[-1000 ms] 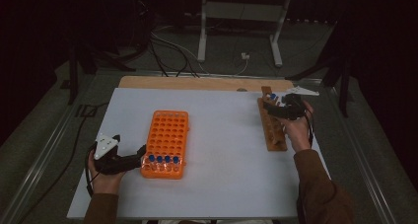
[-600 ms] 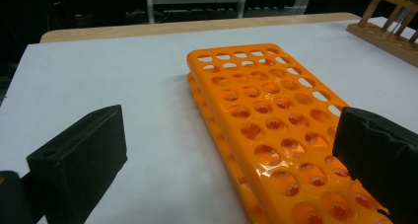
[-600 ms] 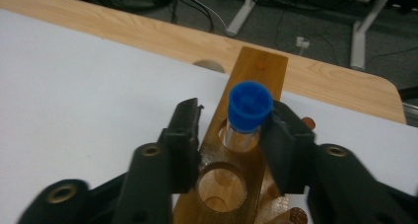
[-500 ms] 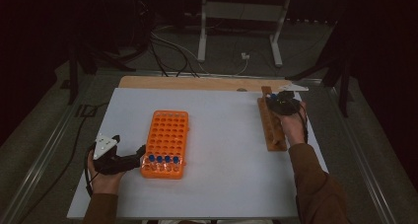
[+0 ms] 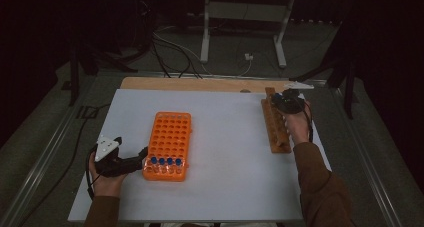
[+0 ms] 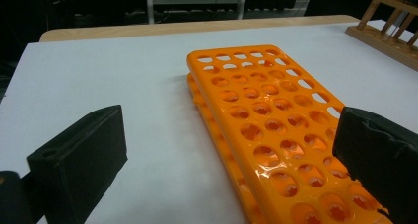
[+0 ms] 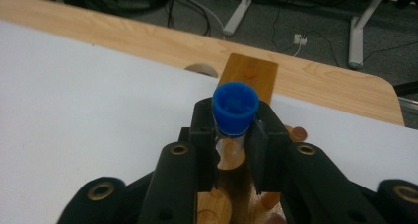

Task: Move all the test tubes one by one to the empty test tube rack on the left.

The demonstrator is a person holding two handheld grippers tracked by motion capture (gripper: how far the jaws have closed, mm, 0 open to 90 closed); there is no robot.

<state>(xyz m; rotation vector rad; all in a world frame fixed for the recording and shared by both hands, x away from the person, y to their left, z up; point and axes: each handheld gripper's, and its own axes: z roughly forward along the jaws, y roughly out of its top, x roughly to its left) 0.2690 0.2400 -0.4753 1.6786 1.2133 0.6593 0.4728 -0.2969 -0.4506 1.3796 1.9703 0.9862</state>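
Note:
An orange tube rack (image 5: 167, 139) lies on the white table, with a row of blue-capped tubes (image 5: 165, 161) in its near end. My left gripper (image 5: 142, 159) is open at the rack's near left corner. In the left gripper view one jaw hangs over the orange rack (image 6: 266, 115) and the other over bare table. At the right stands a wooden rack (image 5: 276, 129). Over its far end my right gripper (image 7: 235, 123) has just been closing its jaws. It is now shut on a clear tube with a blue cap (image 7: 235, 104), gripped just under the cap.
The table (image 5: 230, 152) has a wooden strip (image 5: 200, 84) along its far edge. Behind it on the floor are a metal stand's legs (image 5: 207, 47) and cables (image 5: 175, 49). The far end of the wooden rack (image 7: 249, 73) lies just beyond the held tube.
The right hand has shifted slightly toward the far end of the wooden rack. The left hand and the orange rack have stayed put.

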